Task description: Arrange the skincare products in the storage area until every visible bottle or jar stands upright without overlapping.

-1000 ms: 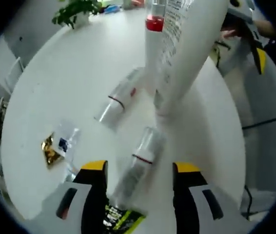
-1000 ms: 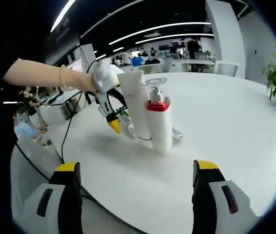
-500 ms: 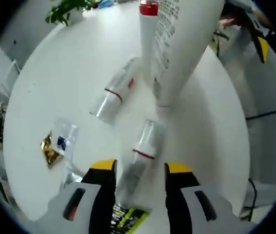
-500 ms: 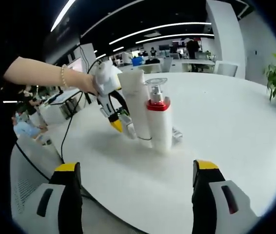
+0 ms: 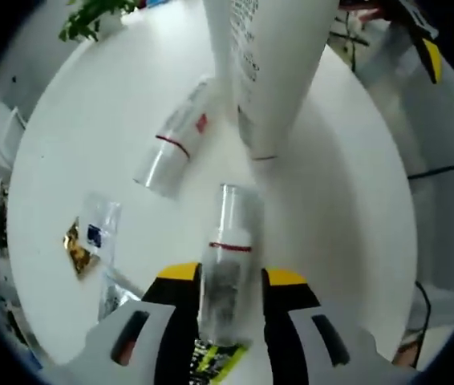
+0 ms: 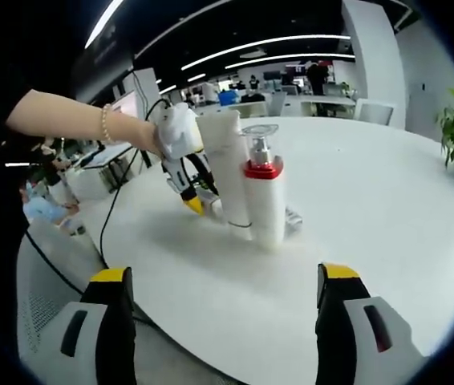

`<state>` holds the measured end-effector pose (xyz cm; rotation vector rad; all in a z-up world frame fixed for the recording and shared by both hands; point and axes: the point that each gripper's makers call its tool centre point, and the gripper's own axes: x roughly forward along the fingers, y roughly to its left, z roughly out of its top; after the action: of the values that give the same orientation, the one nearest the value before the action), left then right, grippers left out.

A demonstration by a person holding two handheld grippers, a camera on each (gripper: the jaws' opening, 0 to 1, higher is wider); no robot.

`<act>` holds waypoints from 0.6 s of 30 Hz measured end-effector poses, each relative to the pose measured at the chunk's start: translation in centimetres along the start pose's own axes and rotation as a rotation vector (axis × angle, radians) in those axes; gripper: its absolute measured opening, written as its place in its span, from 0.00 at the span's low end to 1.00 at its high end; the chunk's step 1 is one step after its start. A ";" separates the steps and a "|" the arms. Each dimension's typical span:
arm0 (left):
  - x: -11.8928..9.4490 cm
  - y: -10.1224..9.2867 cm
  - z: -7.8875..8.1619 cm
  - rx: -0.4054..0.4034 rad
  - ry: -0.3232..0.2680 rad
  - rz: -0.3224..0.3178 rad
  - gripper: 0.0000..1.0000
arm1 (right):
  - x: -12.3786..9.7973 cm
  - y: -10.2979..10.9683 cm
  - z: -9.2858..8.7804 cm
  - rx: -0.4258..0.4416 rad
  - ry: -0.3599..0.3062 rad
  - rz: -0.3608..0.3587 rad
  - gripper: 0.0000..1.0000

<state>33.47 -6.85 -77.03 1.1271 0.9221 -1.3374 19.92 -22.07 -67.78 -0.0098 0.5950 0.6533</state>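
Office, white worktop [image 6: 387, 208] | left claw [image 5: 224, 277] clenched on fallen clear bottle [image 5: 225, 257] beside upright tube [image 5: 271, 64] | right claw [image 6: 223, 281] released, hovering | step: grasp; next: stand it up, second bottle [image 5: 175, 140] lying.

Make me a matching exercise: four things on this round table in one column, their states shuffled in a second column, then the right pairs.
1. white tube
2. pump bottle with the red collar
3. clear-capped bottle
4. second lying bottle

A. lying free on the table
B. standing, clear cap on top
C. between the left gripper jaws
D. standing beside the pump bottle

Pairs: 1-D, 2-B, 3-C, 4-A
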 end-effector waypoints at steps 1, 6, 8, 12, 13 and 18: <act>0.0 0.2 -0.2 0.001 0.004 0.005 0.24 | 0.0 0.0 0.0 -0.001 -0.001 -0.001 0.94; -0.2 -0.1 -0.2 0.000 0.007 0.000 0.19 | 0.0 0.0 0.0 -0.001 0.002 0.002 0.94; -0.2 -0.2 -0.2 0.009 0.010 0.004 0.15 | 0.0 0.1 -0.1 -0.007 0.004 0.002 0.94; -0.4 -0.4 -0.3 0.012 0.012 0.010 0.15 | 0.0 0.2 -0.1 -0.010 0.008 0.003 0.94; -0.4 -0.4 -0.3 0.013 0.012 0.010 0.15 | 0.0 0.2 -0.1 -0.010 0.008 0.003 0.94; -0.5 -0.3 -0.1 0.024 0.003 0.009 0.16 | 0.0 0.1 -0.1 -0.008 0.006 0.002 0.94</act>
<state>33.12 -6.59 -76.59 1.1502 0.9043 -1.3427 19.78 -22.00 -67.79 -0.0192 0.5985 0.6578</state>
